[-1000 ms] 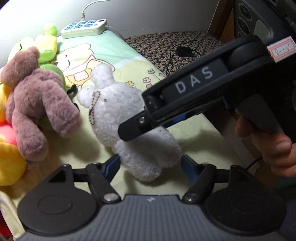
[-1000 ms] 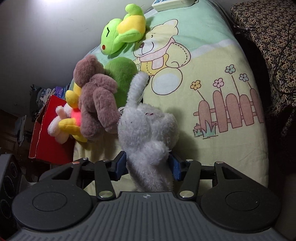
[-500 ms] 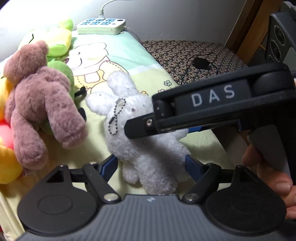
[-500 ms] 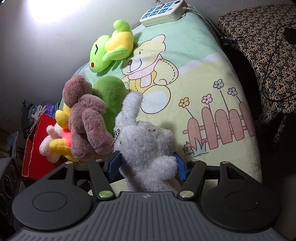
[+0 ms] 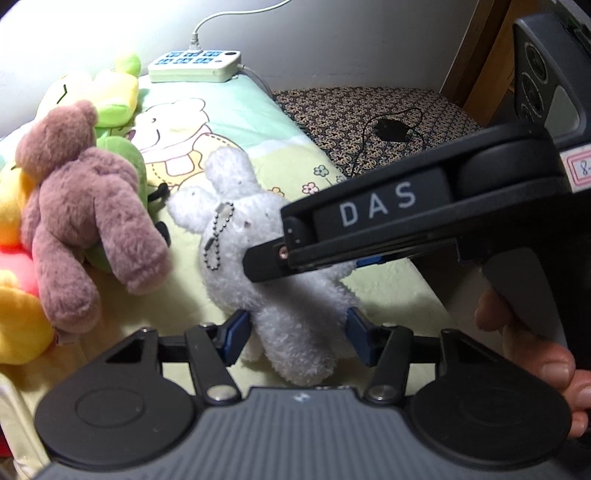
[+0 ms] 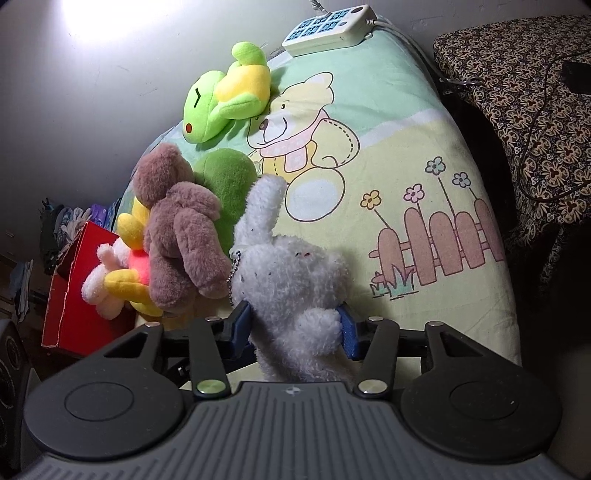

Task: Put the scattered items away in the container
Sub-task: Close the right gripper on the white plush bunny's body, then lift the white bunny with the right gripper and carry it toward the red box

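Observation:
A white plush rabbit (image 5: 266, 243) with a bead chain lies on the cartoon-print bedspread (image 5: 229, 122). My left gripper (image 5: 295, 332) has its jaws closing, blue pads touching the rabbit's lower body on both sides. The right gripper's black body (image 5: 380, 206) reaches in from the right over the same toy. In the right wrist view my right gripper (image 6: 293, 328) is closing too, and its pads squeeze the rabbit (image 6: 291, 266) at the flanks. A red box (image 6: 74, 295) stands beside the bed at the left.
A brown bear (image 6: 177, 229), a green plush (image 6: 225, 177), a yellow and red plush (image 5: 14, 288) and a small white toy are piled at the left. A frog plush (image 6: 225, 99) and power strip (image 6: 328, 26) lie farther back. A patterned cloth (image 5: 369, 110) with a cable lies on the right.
Both pairs of jaws have narrowed onto the white rabbit, the right one after briefly widening. The right gripper's body has shifted a little across the left wrist view.

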{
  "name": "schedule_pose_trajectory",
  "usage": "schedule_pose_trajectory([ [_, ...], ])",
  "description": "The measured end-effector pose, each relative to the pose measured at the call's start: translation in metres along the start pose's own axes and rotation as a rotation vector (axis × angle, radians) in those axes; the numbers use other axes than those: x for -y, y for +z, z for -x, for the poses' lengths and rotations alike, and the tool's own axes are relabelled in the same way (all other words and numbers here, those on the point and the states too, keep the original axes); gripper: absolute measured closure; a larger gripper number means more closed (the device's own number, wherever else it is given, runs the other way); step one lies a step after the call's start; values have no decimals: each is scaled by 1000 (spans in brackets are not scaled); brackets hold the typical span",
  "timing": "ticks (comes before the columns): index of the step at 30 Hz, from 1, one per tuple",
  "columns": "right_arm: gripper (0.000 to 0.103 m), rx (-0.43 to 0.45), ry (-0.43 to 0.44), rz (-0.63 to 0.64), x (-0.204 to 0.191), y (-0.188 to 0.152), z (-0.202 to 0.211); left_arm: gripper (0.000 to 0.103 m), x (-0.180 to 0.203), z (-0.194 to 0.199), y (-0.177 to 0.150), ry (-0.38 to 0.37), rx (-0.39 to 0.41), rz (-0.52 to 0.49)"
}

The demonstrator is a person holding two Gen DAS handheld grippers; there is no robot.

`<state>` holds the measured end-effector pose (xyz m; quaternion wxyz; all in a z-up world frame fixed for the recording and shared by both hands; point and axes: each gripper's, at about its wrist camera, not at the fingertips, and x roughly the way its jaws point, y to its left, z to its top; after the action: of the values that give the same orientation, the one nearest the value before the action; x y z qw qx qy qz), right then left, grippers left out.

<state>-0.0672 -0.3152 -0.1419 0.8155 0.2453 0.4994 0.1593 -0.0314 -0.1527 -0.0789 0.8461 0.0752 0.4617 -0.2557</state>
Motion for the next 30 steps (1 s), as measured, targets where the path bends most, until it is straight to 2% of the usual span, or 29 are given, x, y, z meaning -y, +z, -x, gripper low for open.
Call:
schedule_pose_trajectory([
  [9,53,29,34,-7,-9,-10,18,59,17,37,-14,33,88,-106],
  [13,56,32,59,-1,-18,-16,23,79,20,58,-22,51,140,-129],
  [16,57,43,93,1,-24,-21,26,80,18,71,-25,53,164,-121],
  [19,57,38,84,5,-30,-24,23,80,12,71,-27,46,154,-100],
  [21,57,18,82,-7,-30,-27,19,77,9,71,-30,40,136,-96],
  [22,57,15,80,-7,-31,-30,19,66,9,71,-33,43,132,-98],
  [24,57,17,63,8,-34,-35,18,52,9,72,-41,33,120,-94],
  [26,56,13,33,18,-36,-39,15,44,5,69,-46,19,96,-75],
  [30,53,-9,30,-28,-27,-42,9,39,-11,57,-48,10,59,-5],
])
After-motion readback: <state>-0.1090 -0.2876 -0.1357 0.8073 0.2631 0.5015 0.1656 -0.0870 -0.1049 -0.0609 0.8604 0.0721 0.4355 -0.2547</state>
